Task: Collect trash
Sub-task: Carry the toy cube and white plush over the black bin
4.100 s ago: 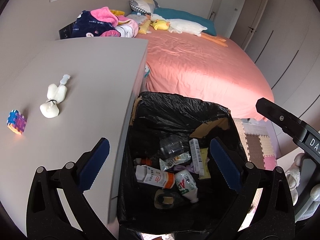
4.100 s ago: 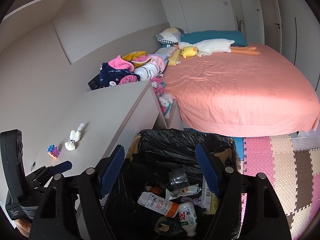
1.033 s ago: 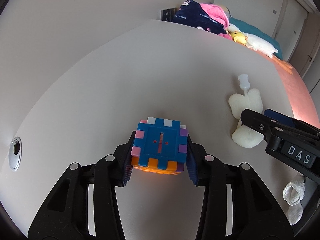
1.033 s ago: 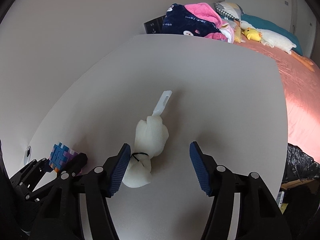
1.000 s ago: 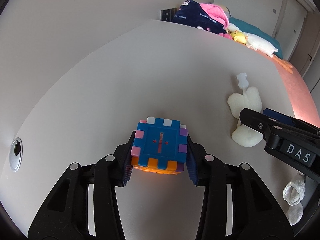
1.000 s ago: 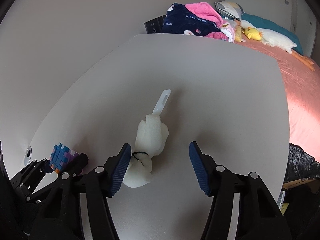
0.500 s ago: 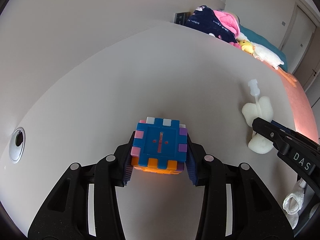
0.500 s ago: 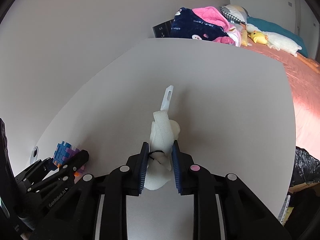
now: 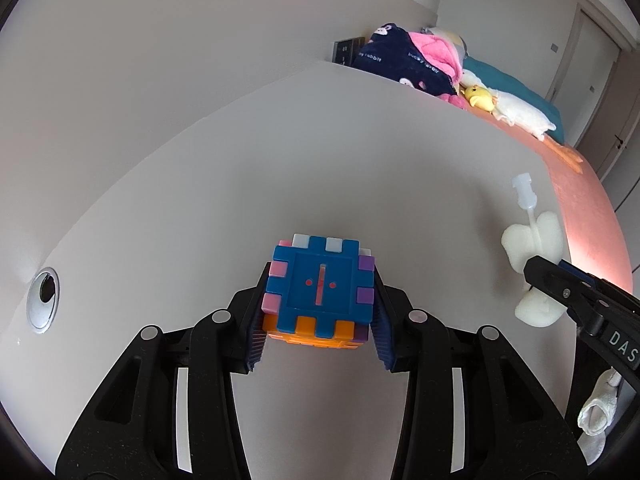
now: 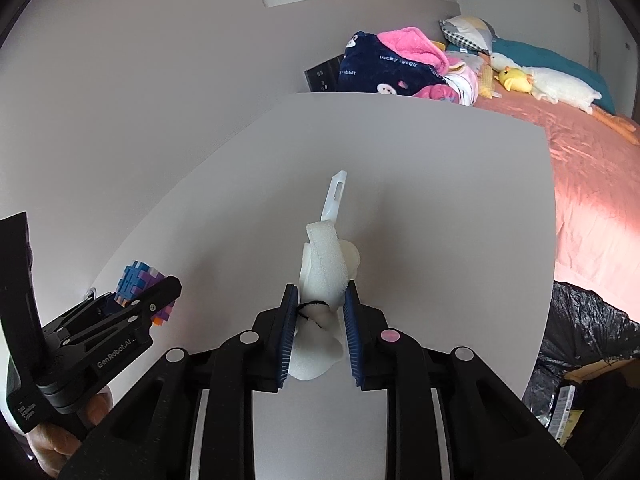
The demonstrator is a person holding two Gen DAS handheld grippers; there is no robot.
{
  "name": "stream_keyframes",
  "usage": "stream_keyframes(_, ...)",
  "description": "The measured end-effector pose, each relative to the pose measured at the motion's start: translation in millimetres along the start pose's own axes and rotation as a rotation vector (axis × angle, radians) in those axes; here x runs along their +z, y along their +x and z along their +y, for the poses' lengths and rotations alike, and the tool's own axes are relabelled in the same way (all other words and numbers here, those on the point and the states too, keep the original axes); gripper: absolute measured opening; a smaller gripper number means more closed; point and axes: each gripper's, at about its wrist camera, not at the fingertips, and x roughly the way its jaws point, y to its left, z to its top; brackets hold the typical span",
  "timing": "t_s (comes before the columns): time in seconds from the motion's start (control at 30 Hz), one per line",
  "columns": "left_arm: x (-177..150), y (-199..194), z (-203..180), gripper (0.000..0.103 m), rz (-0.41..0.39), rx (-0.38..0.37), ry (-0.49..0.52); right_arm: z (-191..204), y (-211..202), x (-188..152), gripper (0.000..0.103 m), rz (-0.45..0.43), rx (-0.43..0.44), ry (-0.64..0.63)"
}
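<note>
1. The left gripper (image 9: 318,322) has its jaws pinching a multicoloured puzzle cube (image 9: 320,290) above the pale grey counter (image 9: 240,184).
2. The right gripper (image 10: 319,332) has its jaws pressed on a white foam bundle (image 10: 326,268) tied with a black band, with a white plastic tab at its far end.
3. A black trash bag (image 10: 580,328) sits at the counter's right edge, beside a pink bed (image 10: 592,168).
4. A round cable hole (image 9: 43,299) lies at the left.
</note>
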Motion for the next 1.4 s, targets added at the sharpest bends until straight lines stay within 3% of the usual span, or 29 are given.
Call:
stream_keyframes(0.87,-25,-39,-45,0.042,-0.015,-0.032,0.043,-17,-60,-26,0.025,-0.031,0.045,-0.014)
stream_keyframes(1.4,-47,-63,-95,0.042,-0.024,-0.079,0.097,-48,-102,-50,0.025,-0.074,0.027,0.006)
